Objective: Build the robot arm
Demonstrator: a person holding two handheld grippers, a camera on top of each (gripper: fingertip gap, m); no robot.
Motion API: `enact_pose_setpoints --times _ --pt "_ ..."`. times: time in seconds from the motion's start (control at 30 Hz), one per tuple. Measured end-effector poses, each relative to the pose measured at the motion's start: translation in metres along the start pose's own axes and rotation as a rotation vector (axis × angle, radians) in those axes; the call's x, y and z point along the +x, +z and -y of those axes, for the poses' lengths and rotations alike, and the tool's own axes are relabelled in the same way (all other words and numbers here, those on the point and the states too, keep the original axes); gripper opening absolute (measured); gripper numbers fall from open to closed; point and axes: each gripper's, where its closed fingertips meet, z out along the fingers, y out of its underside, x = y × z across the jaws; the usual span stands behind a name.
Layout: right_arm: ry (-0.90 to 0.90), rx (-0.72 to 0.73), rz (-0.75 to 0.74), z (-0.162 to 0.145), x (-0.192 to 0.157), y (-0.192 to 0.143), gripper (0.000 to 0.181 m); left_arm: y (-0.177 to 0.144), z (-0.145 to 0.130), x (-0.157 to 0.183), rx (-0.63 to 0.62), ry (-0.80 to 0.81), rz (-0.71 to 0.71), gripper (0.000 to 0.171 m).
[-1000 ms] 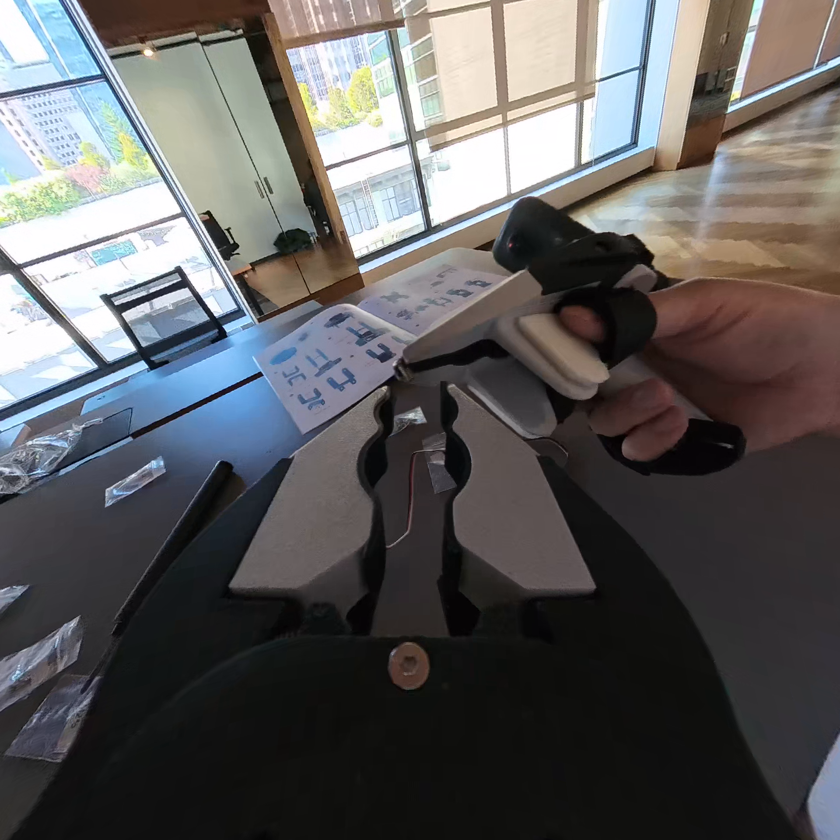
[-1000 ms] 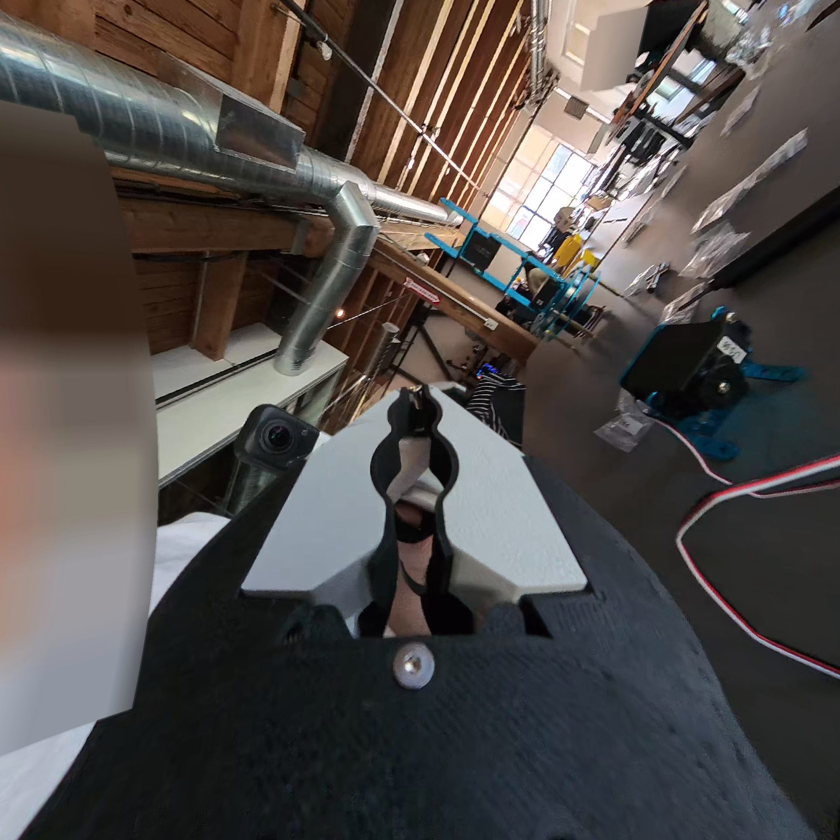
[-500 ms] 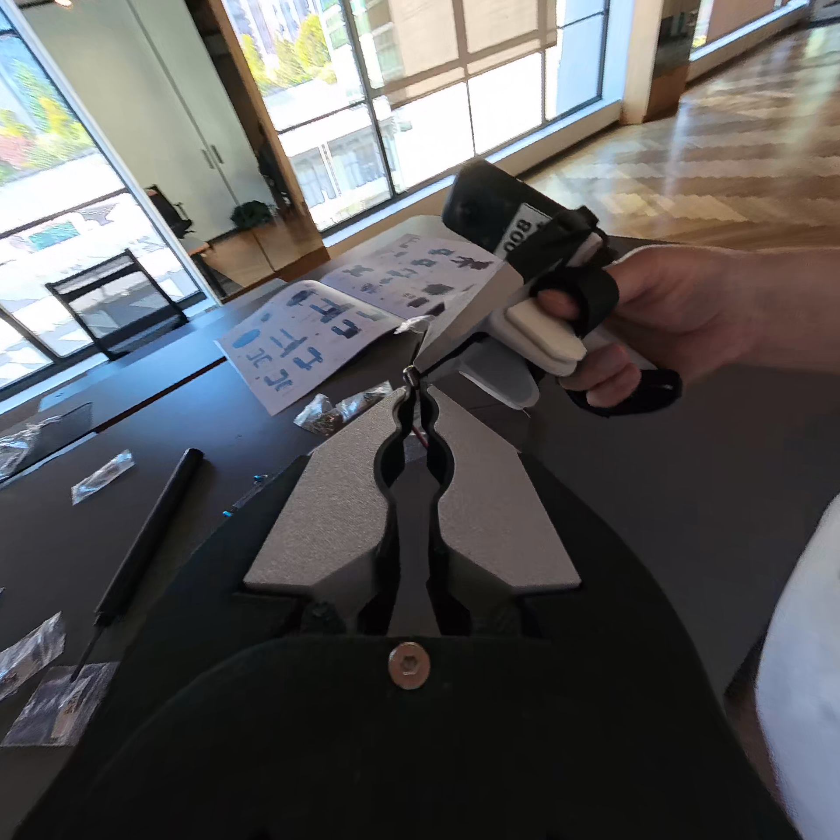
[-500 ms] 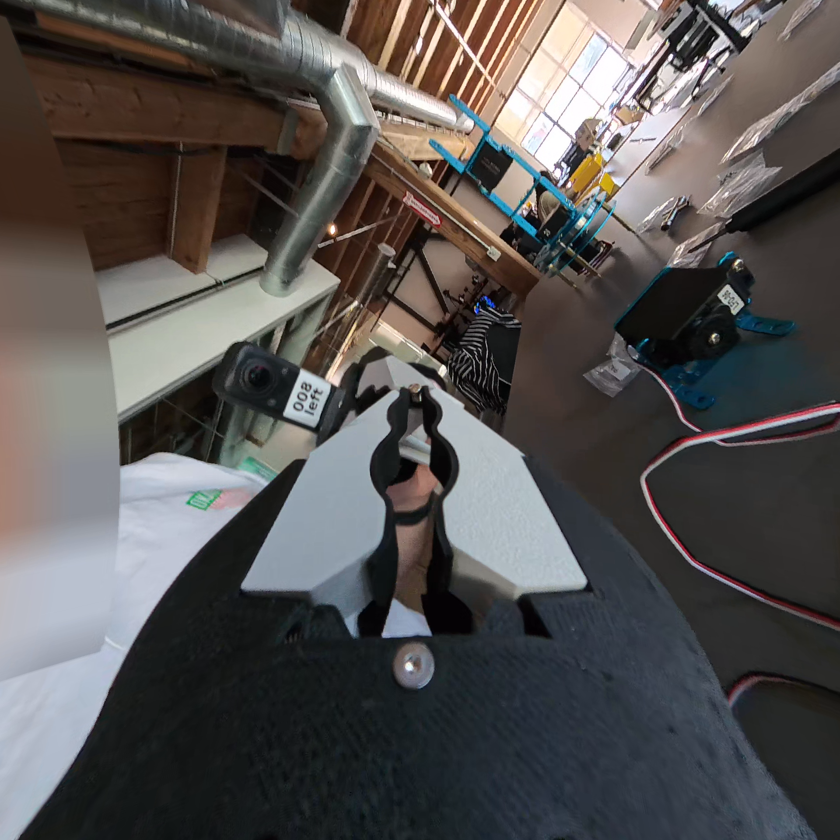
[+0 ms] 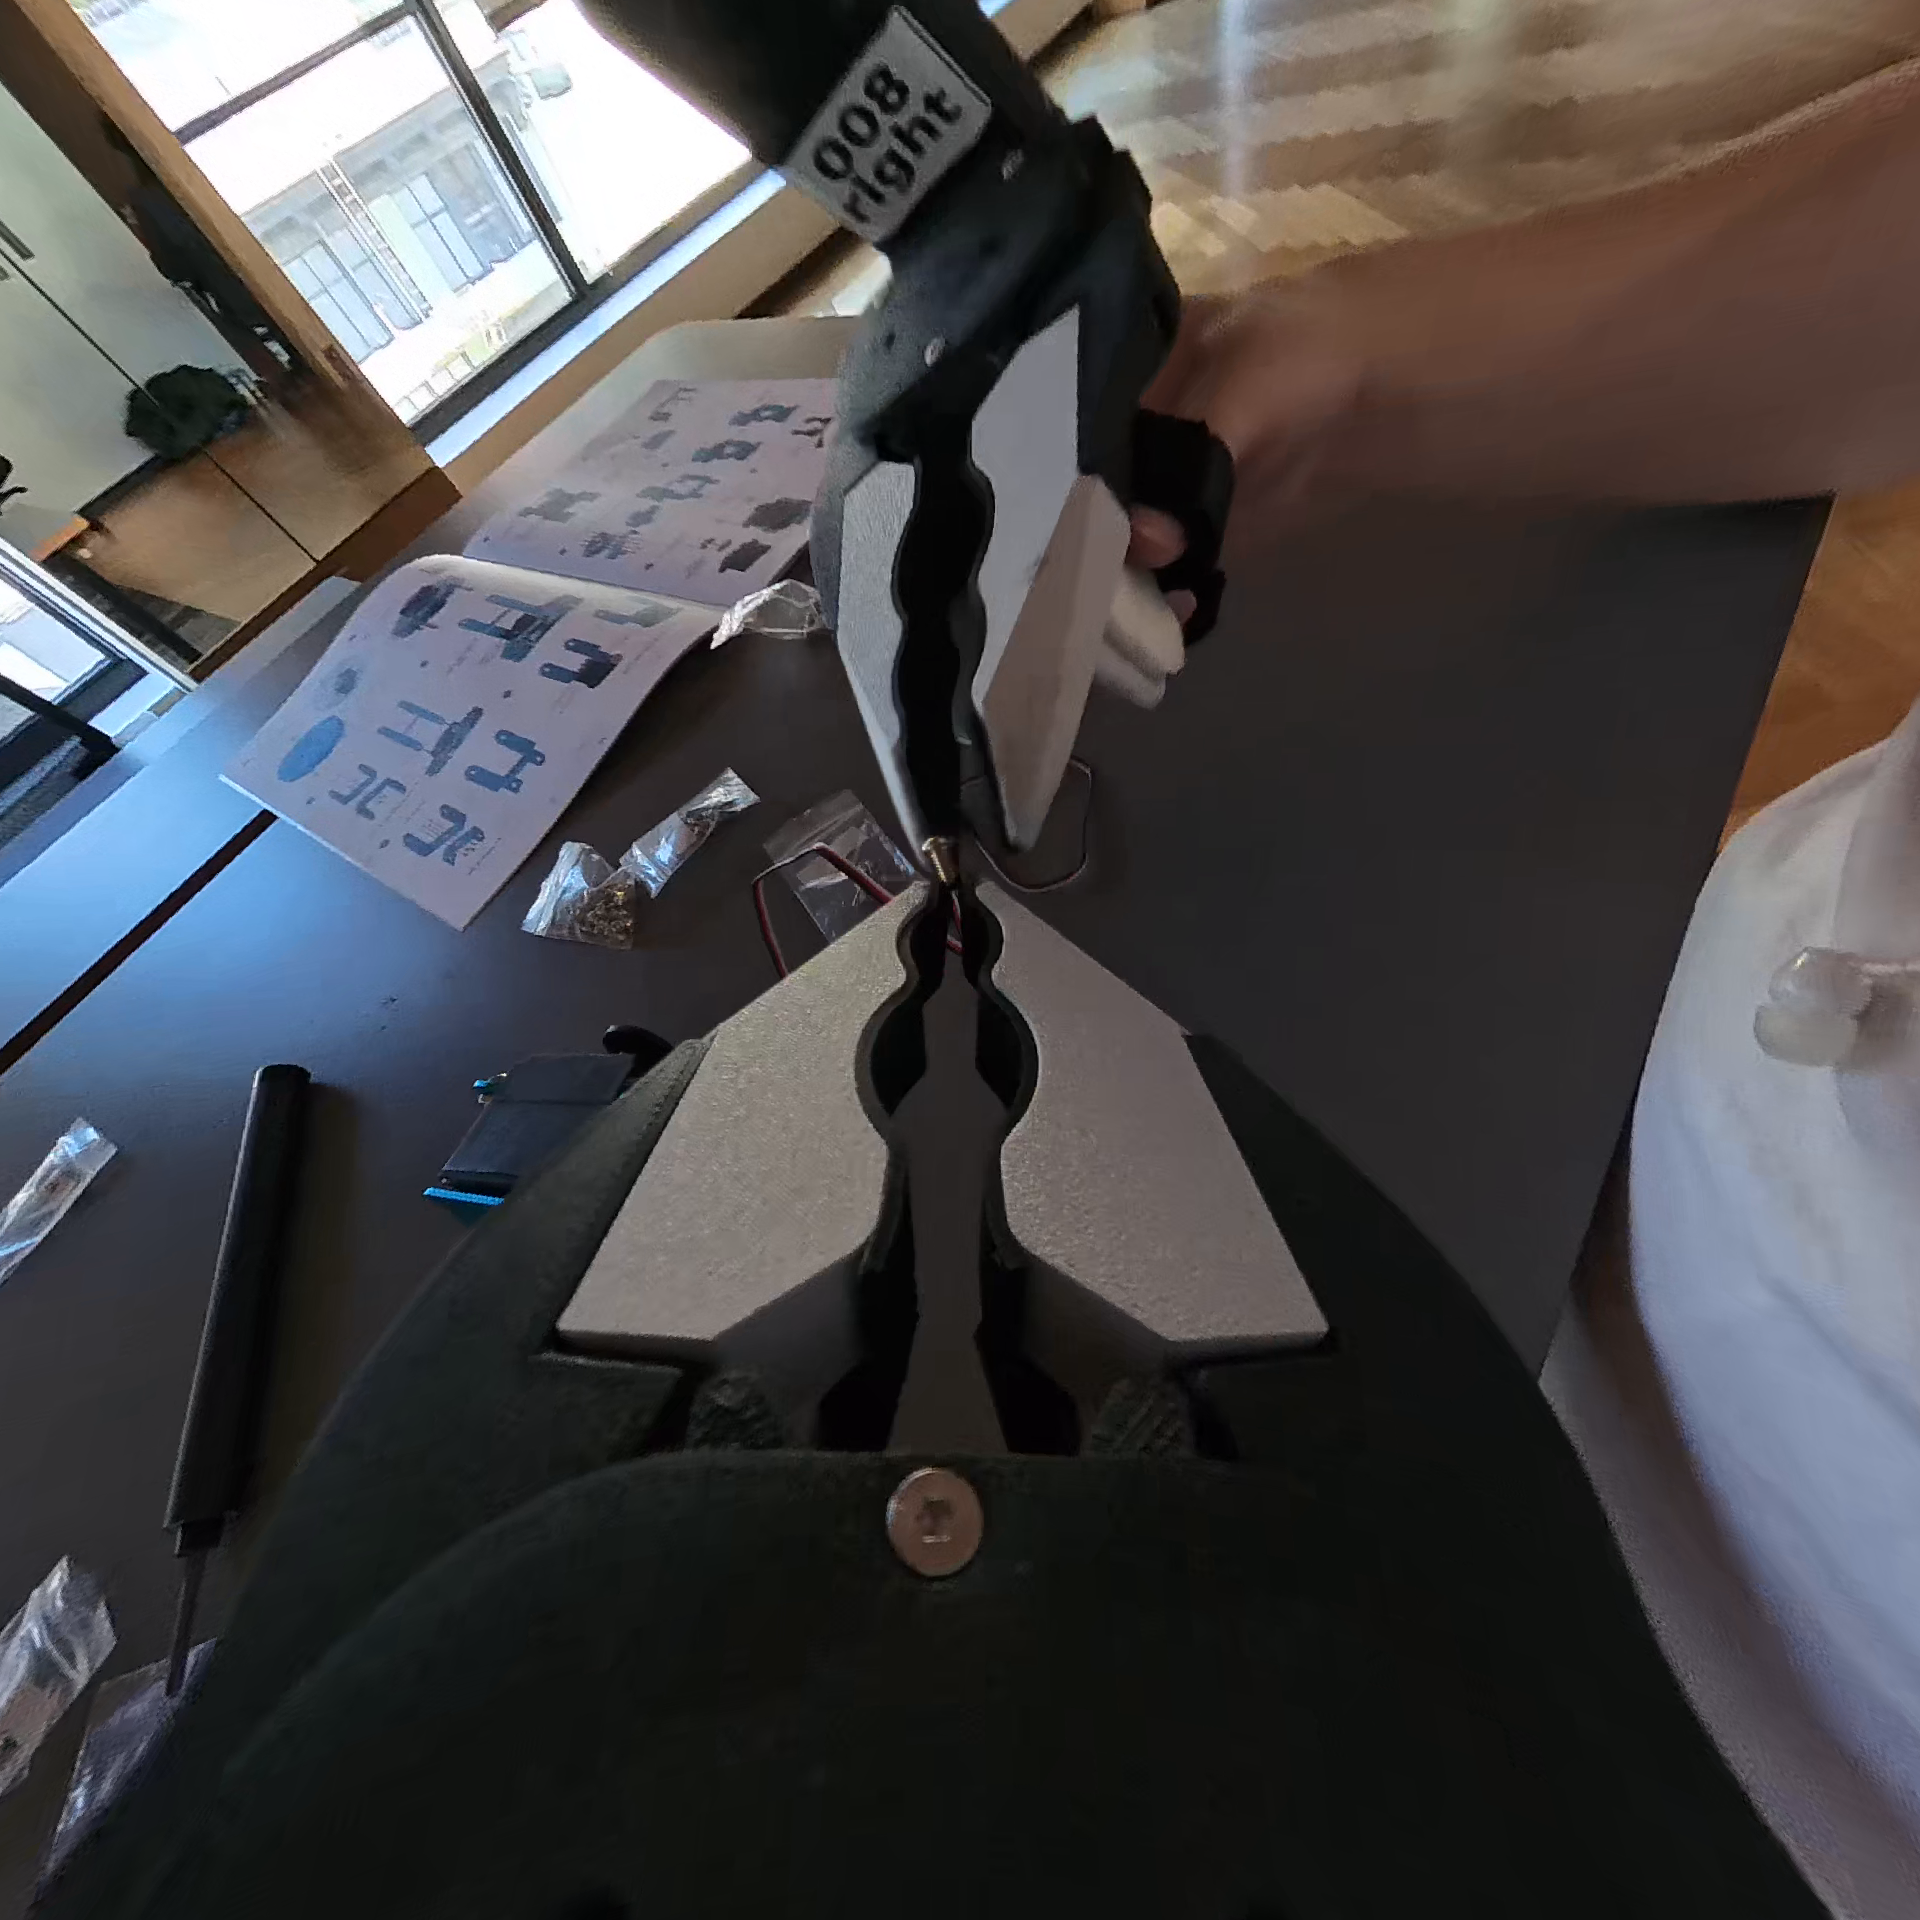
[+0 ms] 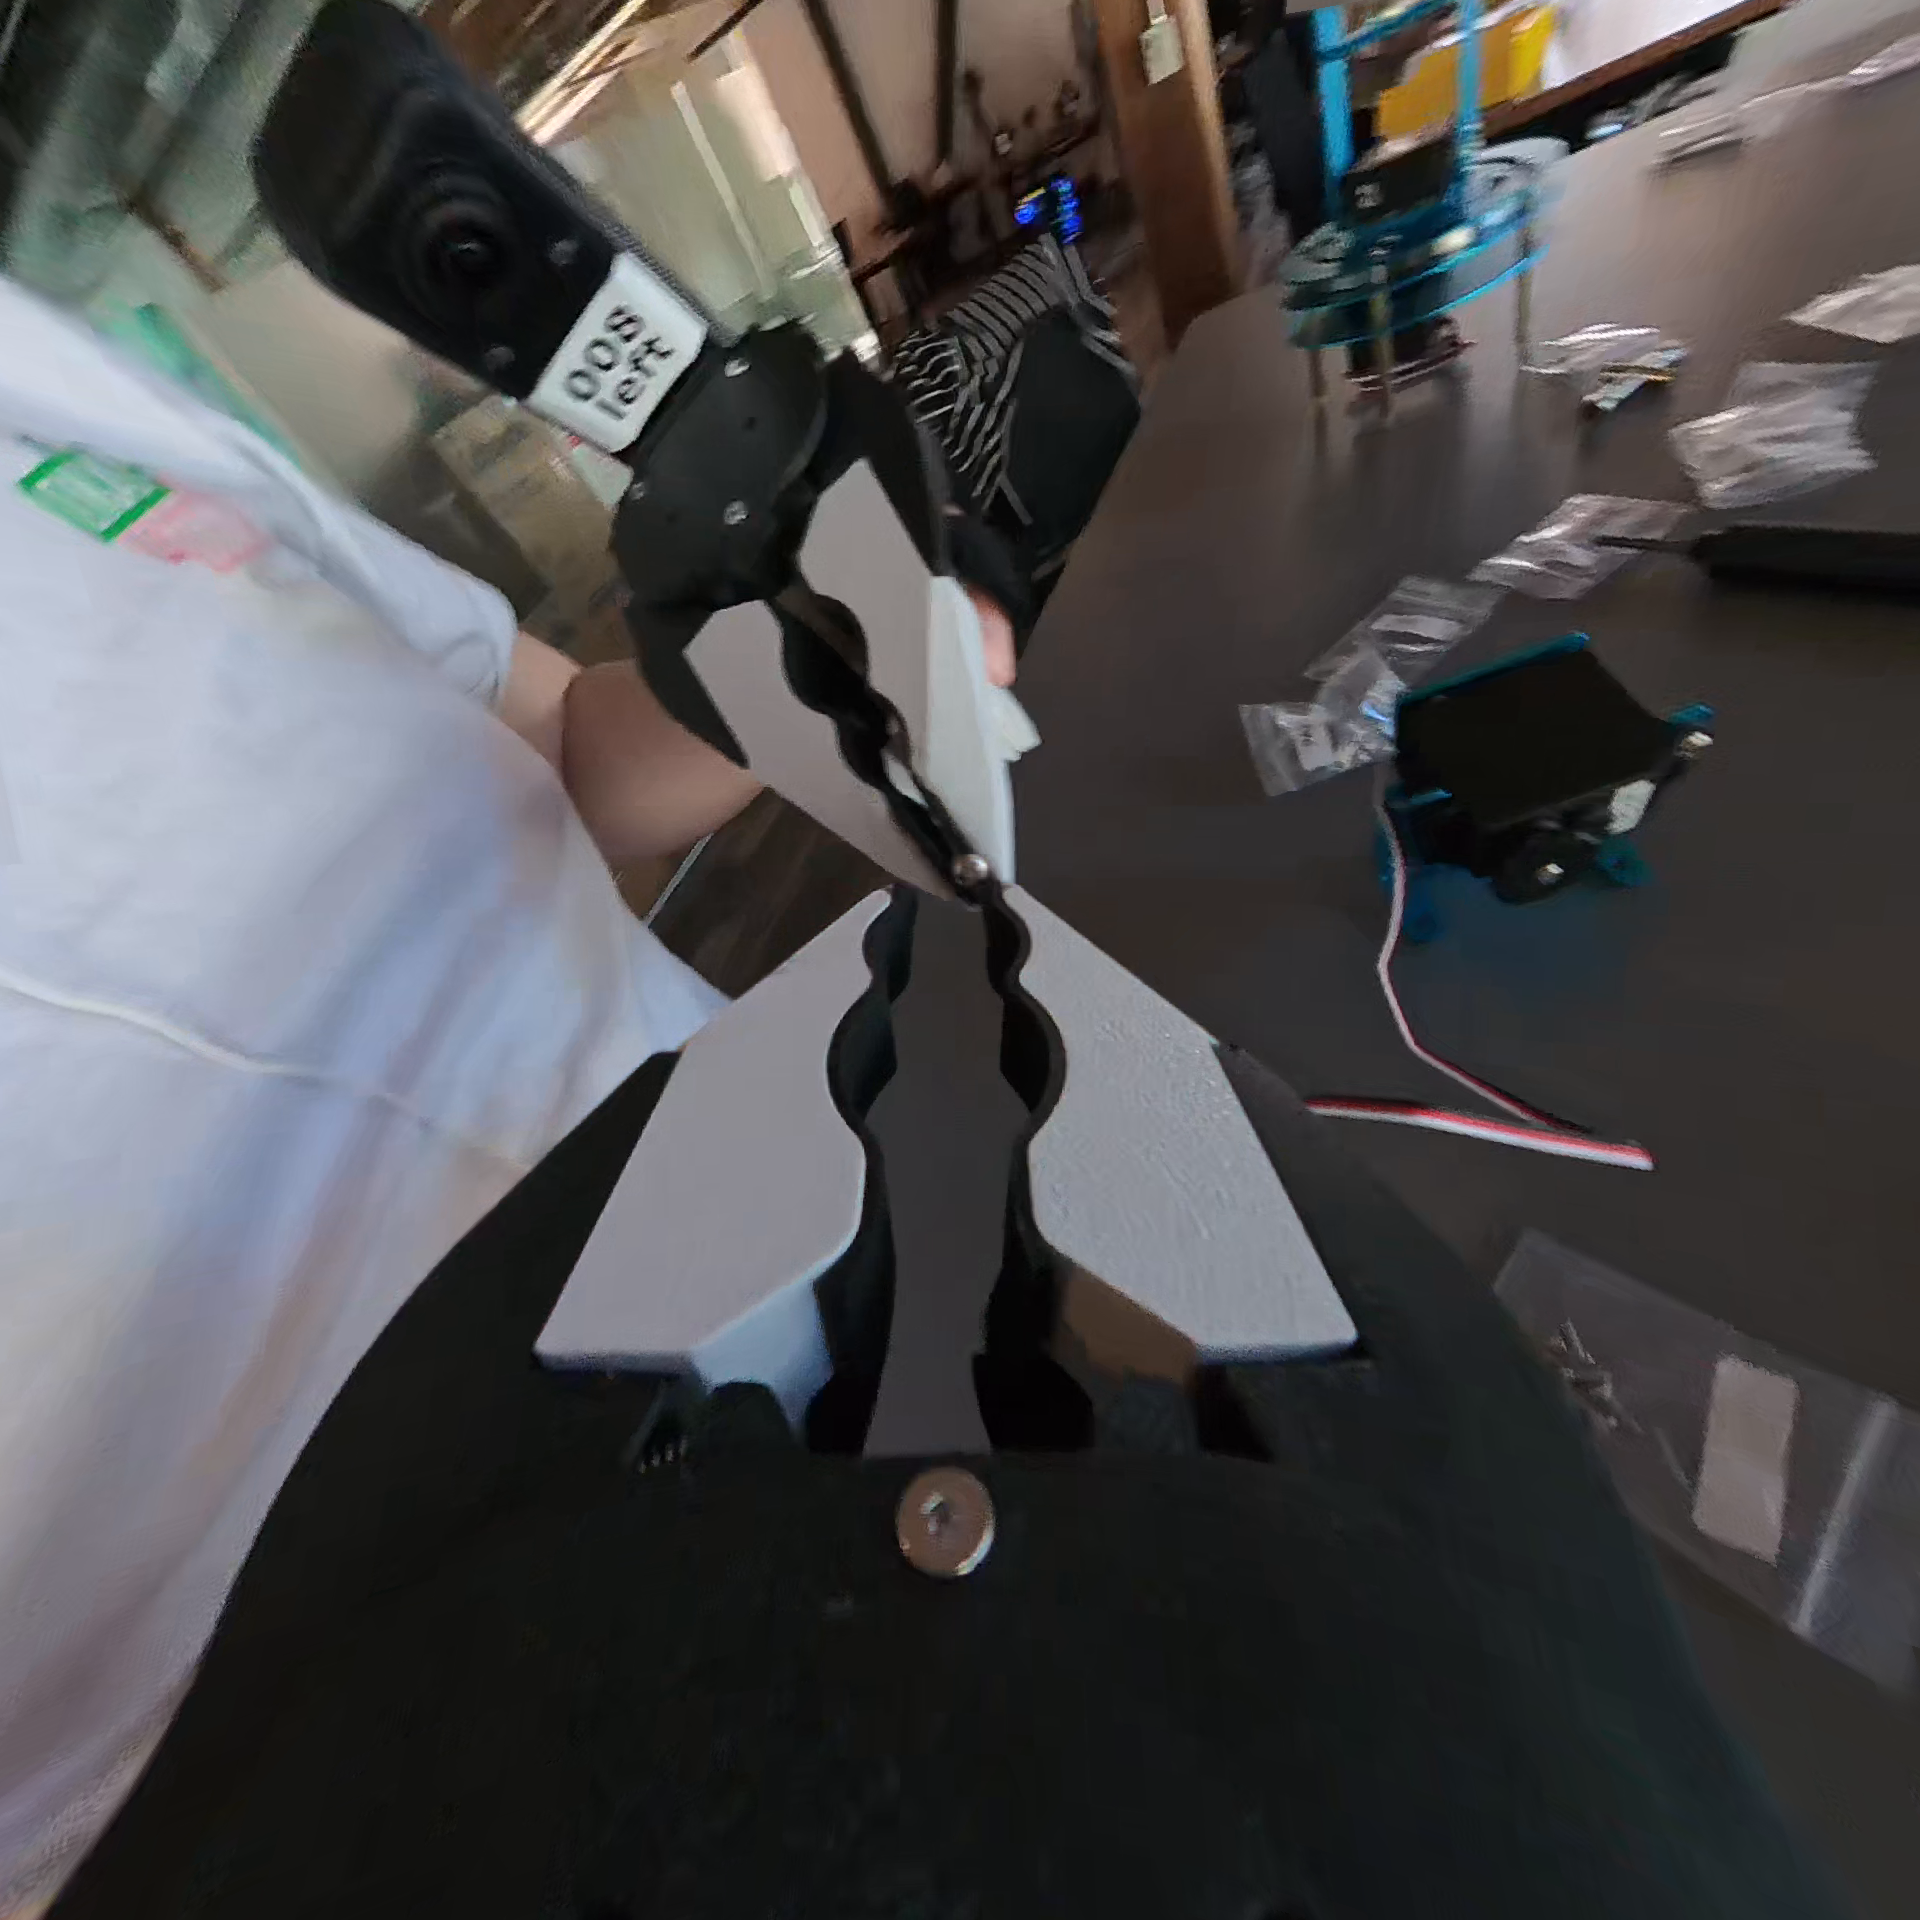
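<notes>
My left gripper [image 5: 954,902] is shut on a small brass-coloured screw [image 5: 938,852], whose head sticks out just past its tips. My right gripper [image 5: 961,836] comes down from above and meets it tip to tip over the dark table [image 5: 1403,935]. In the right wrist view my right gripper [image 6: 945,899] stands slightly open, its tips on either side of the screw [image 6: 971,864], which sits at the closed tips of the left gripper [image 6: 971,873]. A hand holds each gripper.
An open instruction booklet [image 5: 520,665], small plastic bags of parts [image 5: 582,904], a black screwdriver [image 5: 234,1299] and a black servo in a blue bracket [image 6: 1538,769] with a red-white-black cable [image 6: 1455,1091] lie on the table. A person in a white shirt [image 6: 208,831] stands close. Less than 4 cm separates the two grippers' tips. The black screwdriver [image 5: 234,1299] is about equally far from each gripper, around 30 cm.
The left gripper closed on the screw the right gripper was holding. The right gripper swung round above it and its jaws have parted. Both views have tilted down towards the table.
</notes>
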Motion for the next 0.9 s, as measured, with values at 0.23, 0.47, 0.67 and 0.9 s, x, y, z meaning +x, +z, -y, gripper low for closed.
enact_pose_setpoints --times 0.23,0.47,0.67,0.9 --pt "-0.136 -0.116 -0.036 -0.004 0.004 0.004 0.013 -0.001 -0.010 0.008 -0.034 0.040 -0.066 0.001" --pt "-0.121 -0.165 -0.008 -0.009 0.007 0.009 0.009 0.001 -0.014 0.009 -0.045 0.059 -0.089 0.001" --pt "-0.120 -0.191 -0.015 -0.013 0.010 0.009 0.005 0.004 -0.018 0.007 -0.049 0.061 -0.096 0.001" --pt "-0.069 -0.083 -0.132 -0.001 0.034 0.001 0.005 -0.012 -0.024 -0.043 -0.026 -0.007 0.070 0.025"
